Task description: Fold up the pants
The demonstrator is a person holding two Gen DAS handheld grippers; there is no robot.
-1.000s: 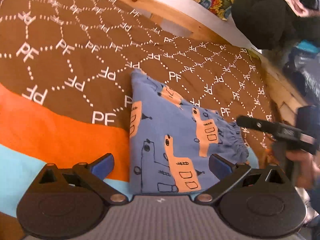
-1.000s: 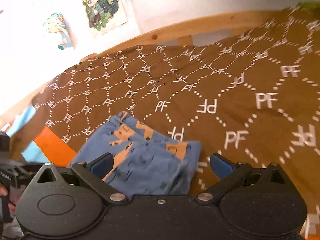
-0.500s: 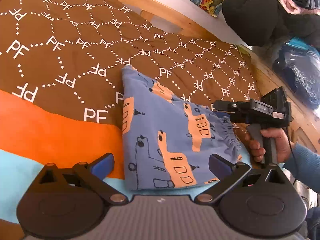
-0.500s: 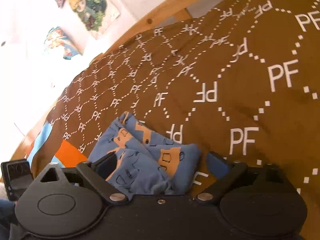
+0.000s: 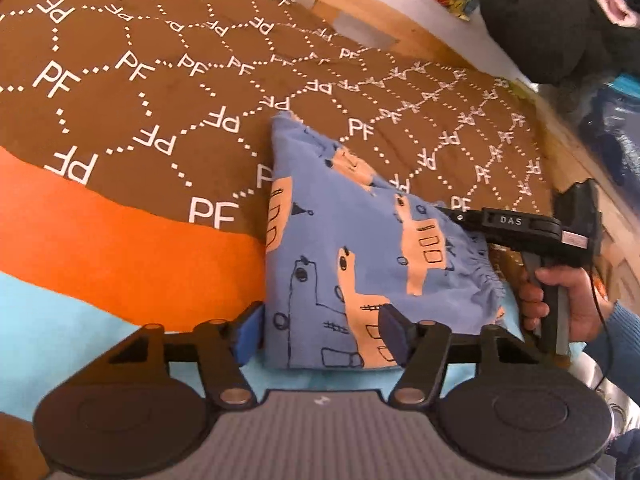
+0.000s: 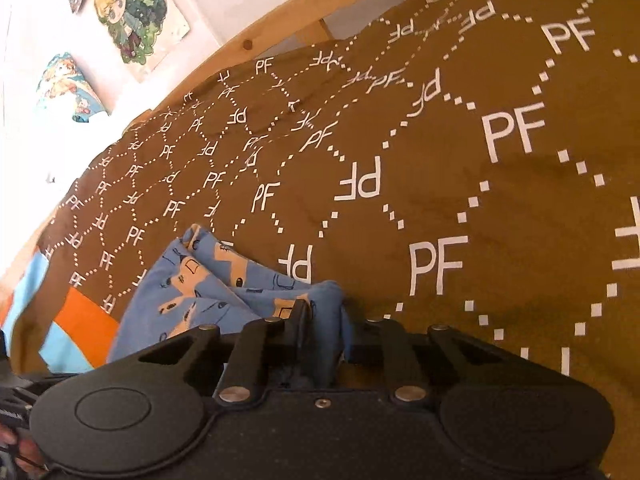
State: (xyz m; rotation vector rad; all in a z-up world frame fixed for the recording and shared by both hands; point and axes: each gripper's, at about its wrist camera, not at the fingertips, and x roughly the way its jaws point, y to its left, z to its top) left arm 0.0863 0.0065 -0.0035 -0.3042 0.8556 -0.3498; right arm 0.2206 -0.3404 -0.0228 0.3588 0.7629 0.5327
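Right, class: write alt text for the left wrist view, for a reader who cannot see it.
Folded blue pants with orange animal prints lie on a brown, orange and light-blue bedspread. The left tongs straddle their near edge, while a hand brings the right tongs to the far side.

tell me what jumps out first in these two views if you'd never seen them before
The blue pants with orange animal prints lie folded in the middle of a brown bedspread covered in white PF letters. The right gripper has just been closing and pinches the cloth at one corner, while the left gripper, also just closing, straddles the near edge without pressing it. Cartoon posters hang on the wall behind.
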